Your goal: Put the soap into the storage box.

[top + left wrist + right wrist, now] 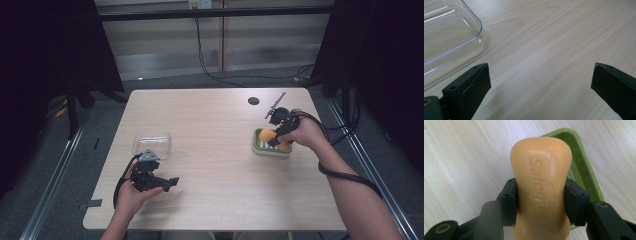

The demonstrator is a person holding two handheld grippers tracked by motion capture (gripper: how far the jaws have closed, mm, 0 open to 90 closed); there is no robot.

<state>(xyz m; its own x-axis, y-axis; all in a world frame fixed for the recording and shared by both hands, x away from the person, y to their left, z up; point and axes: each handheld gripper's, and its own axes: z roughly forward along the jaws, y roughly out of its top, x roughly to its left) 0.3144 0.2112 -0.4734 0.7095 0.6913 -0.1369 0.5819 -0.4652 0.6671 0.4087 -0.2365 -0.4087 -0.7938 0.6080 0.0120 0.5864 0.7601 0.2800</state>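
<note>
The right gripper (540,203) has its jaws pressed on both sides of an orange soap bar (541,182) above a green dish (584,170), seemingly lifted off the pale tabletop (461,157).

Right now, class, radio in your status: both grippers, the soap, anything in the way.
Left gripper open, idle beside clear lid. Right gripper shut on orange soap bar, over green soap dish. Table between them bare.
</note>
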